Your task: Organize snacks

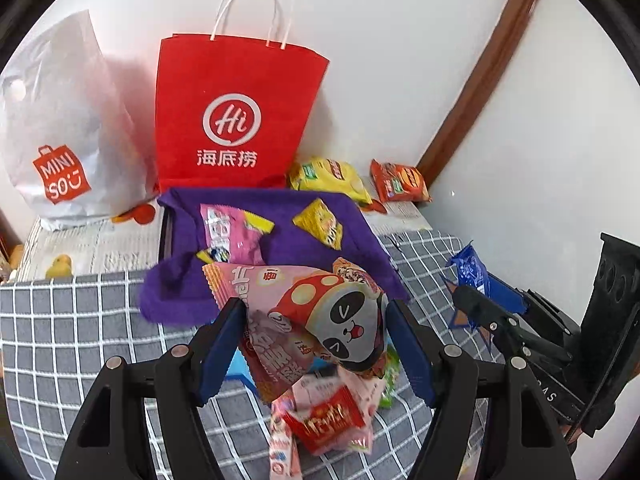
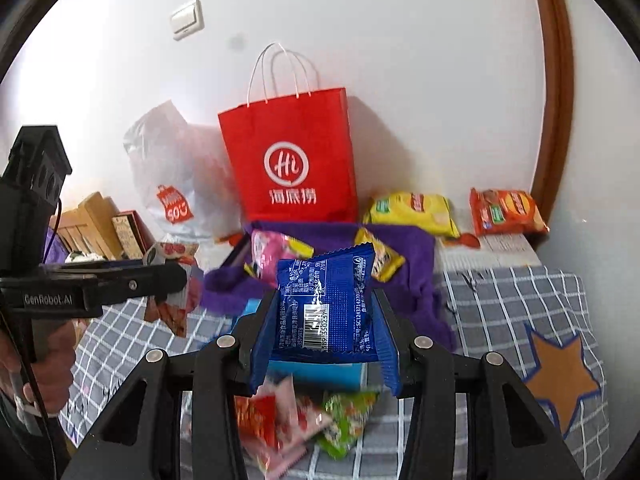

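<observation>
In the left wrist view, the left gripper (image 1: pixel 314 316) held a soft pink panda-print foil snack packet (image 1: pixel 316 320) between its pads, above the grey checked cloth (image 1: pixel 80 340), long axis slanted. In the right wrist view, the right gripper (image 2: pixel 324 316) clamped a light, crinkly blue foil packet (image 2: pixel 326 304) by its sides, upright, probably slippery.
</observation>
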Demonstrator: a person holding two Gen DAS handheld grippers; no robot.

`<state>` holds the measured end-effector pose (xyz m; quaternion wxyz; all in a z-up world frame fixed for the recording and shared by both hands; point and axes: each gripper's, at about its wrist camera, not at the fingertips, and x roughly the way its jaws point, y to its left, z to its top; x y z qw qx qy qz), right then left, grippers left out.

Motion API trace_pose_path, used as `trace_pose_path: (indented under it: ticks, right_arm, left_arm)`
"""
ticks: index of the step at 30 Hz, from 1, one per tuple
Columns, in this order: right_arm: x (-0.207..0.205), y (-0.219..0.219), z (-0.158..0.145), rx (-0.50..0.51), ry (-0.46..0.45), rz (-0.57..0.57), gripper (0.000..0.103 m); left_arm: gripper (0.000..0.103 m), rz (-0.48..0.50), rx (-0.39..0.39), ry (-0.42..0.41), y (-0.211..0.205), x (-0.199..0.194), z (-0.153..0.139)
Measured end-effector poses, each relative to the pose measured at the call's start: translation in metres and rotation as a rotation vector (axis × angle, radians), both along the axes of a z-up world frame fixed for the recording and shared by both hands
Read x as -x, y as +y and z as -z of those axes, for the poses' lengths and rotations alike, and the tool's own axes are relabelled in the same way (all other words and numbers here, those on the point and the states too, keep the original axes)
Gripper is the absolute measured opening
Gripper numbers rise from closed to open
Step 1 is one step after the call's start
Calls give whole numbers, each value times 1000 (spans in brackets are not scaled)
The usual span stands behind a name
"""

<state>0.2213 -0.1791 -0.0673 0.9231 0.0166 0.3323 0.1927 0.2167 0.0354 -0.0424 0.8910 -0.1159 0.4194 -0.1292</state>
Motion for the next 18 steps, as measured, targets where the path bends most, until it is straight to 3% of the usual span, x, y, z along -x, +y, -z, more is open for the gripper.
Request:
trace_pose_path:
  ticks: [18]
  right_arm:
    - [-92, 15, 19, -56, 40, 21, 45]
  left_arm:
    - [71, -27, -2, -16, 24, -82, 3]
